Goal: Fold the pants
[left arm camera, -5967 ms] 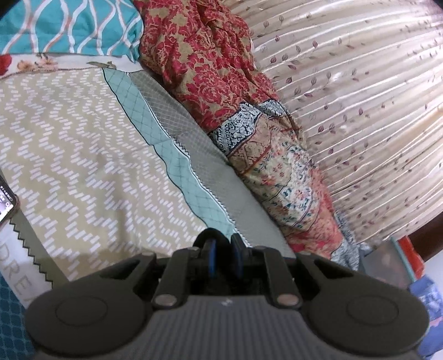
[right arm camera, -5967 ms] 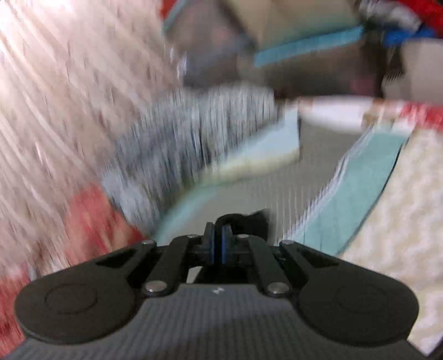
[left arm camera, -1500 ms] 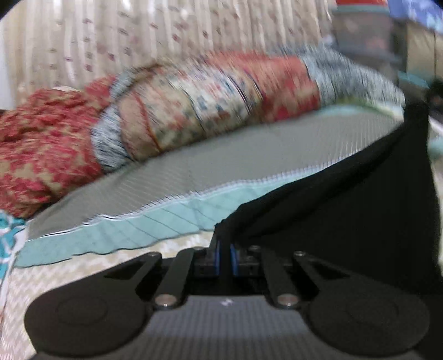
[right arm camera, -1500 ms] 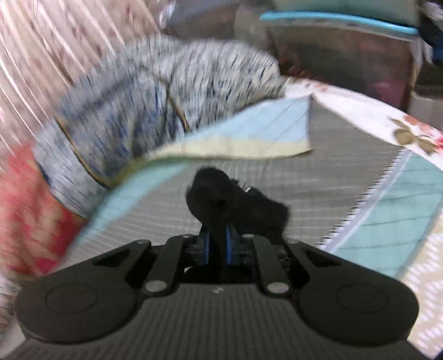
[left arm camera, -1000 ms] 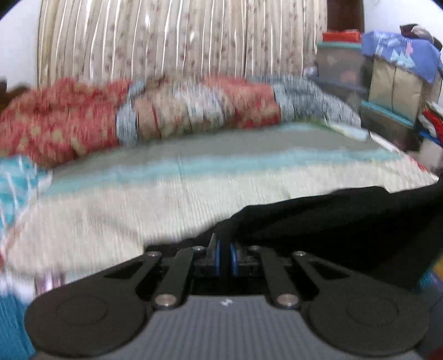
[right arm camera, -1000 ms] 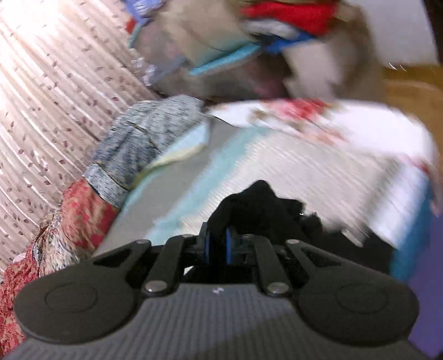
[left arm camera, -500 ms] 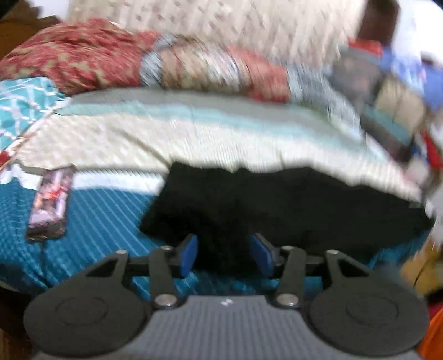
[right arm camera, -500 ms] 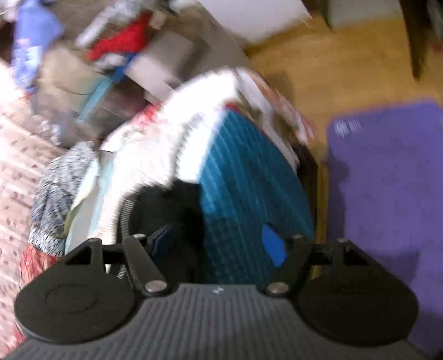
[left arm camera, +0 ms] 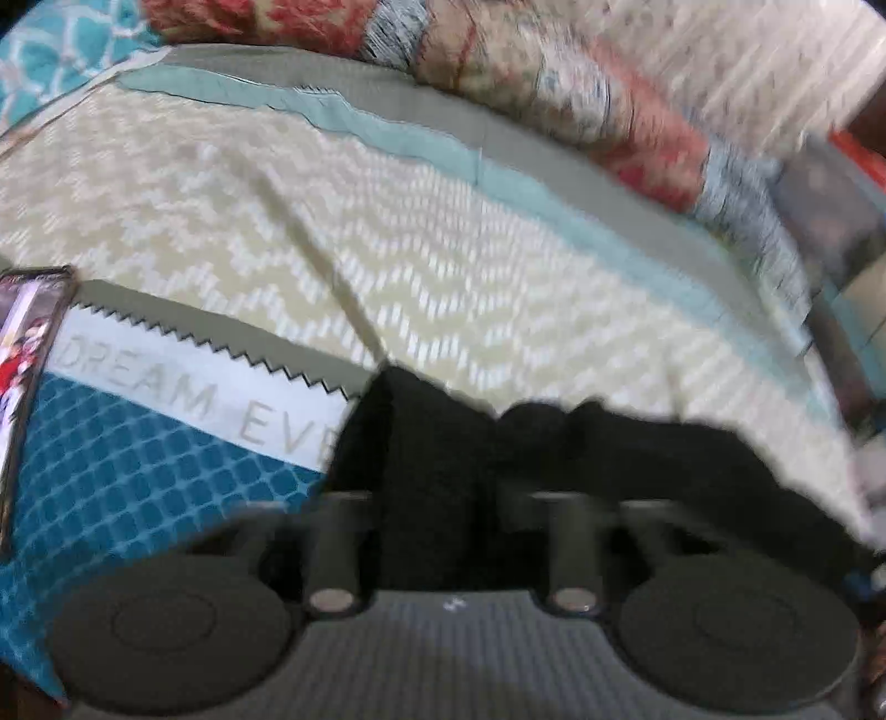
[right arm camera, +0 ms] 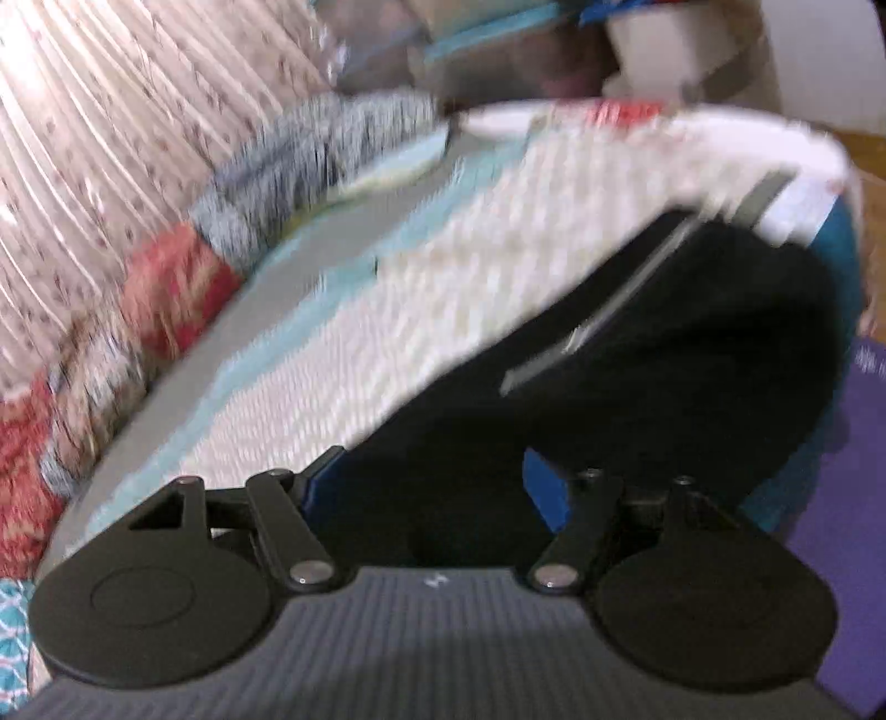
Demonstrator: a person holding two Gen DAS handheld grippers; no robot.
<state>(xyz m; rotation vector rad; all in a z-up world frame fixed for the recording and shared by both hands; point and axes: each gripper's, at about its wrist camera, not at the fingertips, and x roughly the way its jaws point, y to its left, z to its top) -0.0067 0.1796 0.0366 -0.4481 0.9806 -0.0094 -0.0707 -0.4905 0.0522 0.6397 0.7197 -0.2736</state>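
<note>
The black pants (left arm camera: pixel 609 471) lie spread along the near edge of the bed, over the cream zigzag sheet and the teal border. In the left wrist view my left gripper (left arm camera: pixel 443 498) is low over their left end. Its jaws are closing with a ridge of black cloth between them; blur hides the pads. In the right wrist view the pants (right arm camera: pixel 692 343) show a grey strip near the top. My right gripper (right arm camera: pixel 434 487) hovers over that end, open, its blue pads (right arm camera: pixel 545 490) apart above the cloth and not pressing it.
A phone (left arm camera: pixel 22 360) lies on the bed at the far left. A rolled red patterned blanket (left arm camera: pixel 554 83) runs along the far side under a curtain (right arm camera: pixel 83 138). Boxes (right arm camera: pixel 664 50) stand beyond the bed end. A purple mat (right arm camera: pixel 853 498) covers the floor beside the bed.
Both grippers, shut on the lifted pants a second ago, opened and left them on the bed's near edge. Both have since dropped closer to the cloth, and the left jaws have narrowed.
</note>
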